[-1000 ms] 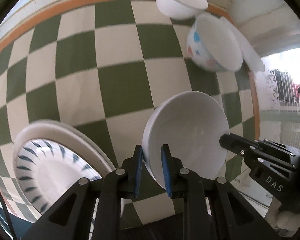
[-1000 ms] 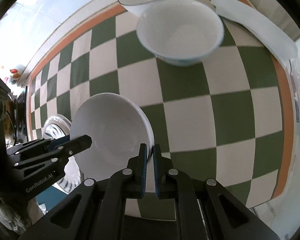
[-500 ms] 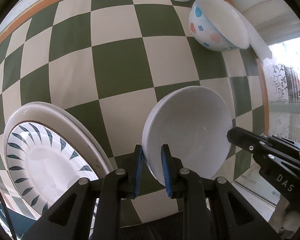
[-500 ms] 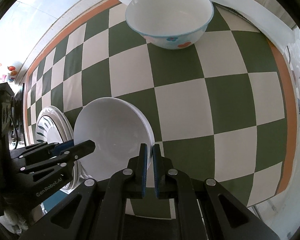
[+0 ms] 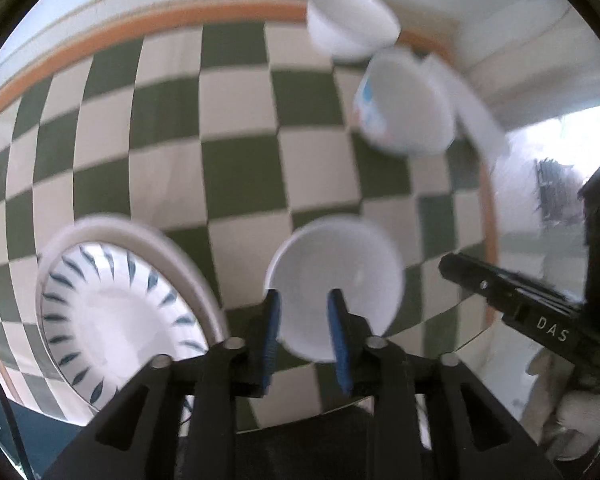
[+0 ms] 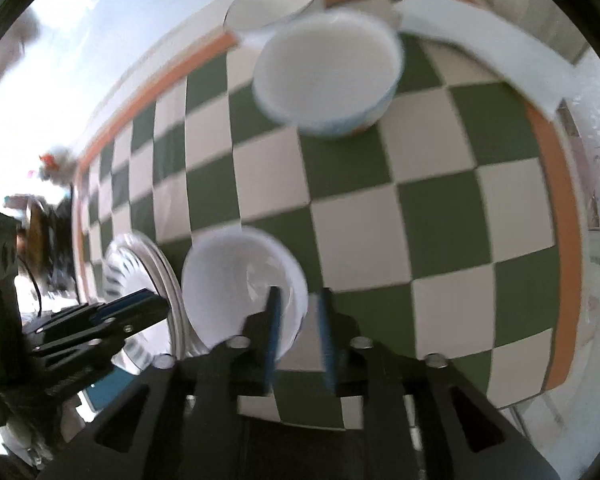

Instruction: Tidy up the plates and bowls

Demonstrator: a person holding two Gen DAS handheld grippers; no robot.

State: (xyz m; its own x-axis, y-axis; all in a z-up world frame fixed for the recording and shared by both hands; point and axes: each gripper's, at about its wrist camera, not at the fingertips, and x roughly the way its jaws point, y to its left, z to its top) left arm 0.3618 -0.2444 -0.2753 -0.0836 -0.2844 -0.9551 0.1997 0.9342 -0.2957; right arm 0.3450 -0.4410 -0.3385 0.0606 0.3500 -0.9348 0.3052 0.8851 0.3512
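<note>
A plain white bowl point(image 5: 340, 272) point(image 6: 236, 280) sits on the checked cloth, right of a stack of plates point(image 5: 116, 312) point(image 6: 124, 264) topped by a blue-leaf plate. My left gripper point(image 5: 303, 300) hovers over the bowl's near-left rim. Its jaws are opening and the blue pads stand clear of the rim. My right gripper point(image 6: 299, 296) hangs over the opposite rim, jaws also opening, with the rim between the pads but not pinched. Each gripper appears in the other's view: the right gripper point(image 5: 500, 292) and the left gripper point(image 6: 136, 306).
Farther back stand a bowl with coloured spots point(image 5: 408, 108) point(image 6: 328, 72) and a white bowl with a dark rim point(image 5: 352, 24) point(image 6: 272, 0). A white strip point(image 6: 492, 44) lies along the far right edge. The green-and-cream checked cloth point(image 6: 440, 208) has an orange border.
Both grippers were shut on the white bowl's rim; now both sets of jaws have parted and the hands have lifted. The bowl looks smaller and stays on the cloth beside the plates.
</note>
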